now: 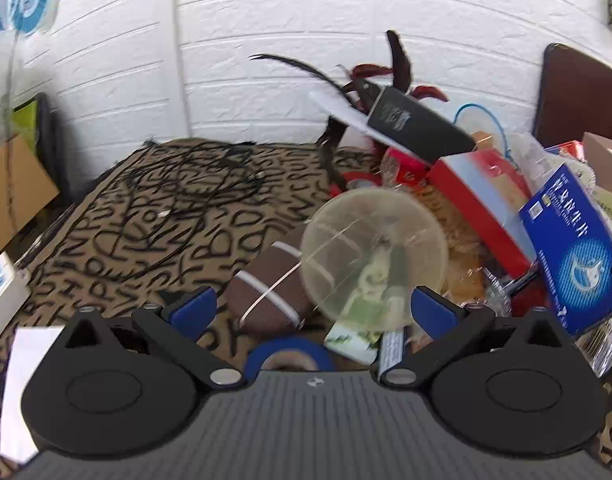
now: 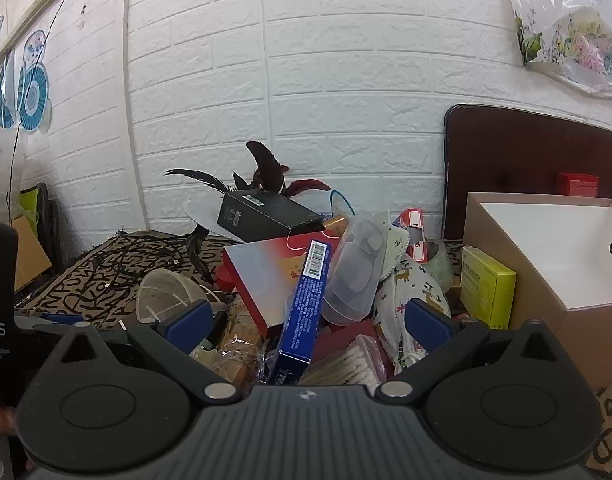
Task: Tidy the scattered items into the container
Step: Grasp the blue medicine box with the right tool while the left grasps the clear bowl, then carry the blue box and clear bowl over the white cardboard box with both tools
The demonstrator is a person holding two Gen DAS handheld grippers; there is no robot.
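Observation:
A heap of loose items lies on a patterned cloth (image 1: 117, 216). In the left wrist view my left gripper (image 1: 312, 308) stands open above a small brown football (image 1: 265, 292), a clear round lid (image 1: 374, 248) and a blue tape roll (image 1: 285, 354); nothing sits between its pads. A red box (image 1: 482, 200), a blue box (image 1: 574, 256) and a black box (image 1: 418, 128) are piled to the right. In the right wrist view my right gripper (image 2: 308, 320) is open over the pile, with the upright blue box (image 2: 306, 304) ahead of it. The open cardboard container (image 2: 546, 256) stands at the right.
A tangle of black cable (image 1: 201, 176) lies at the back of the cloth. Dark feathers (image 2: 265, 168) rise behind the pile against a white brick wall. A yellow-green box (image 2: 486, 288) leans beside the container. A dark headboard (image 2: 526, 152) stands behind it. White paper (image 1: 25, 380) lies at the near left.

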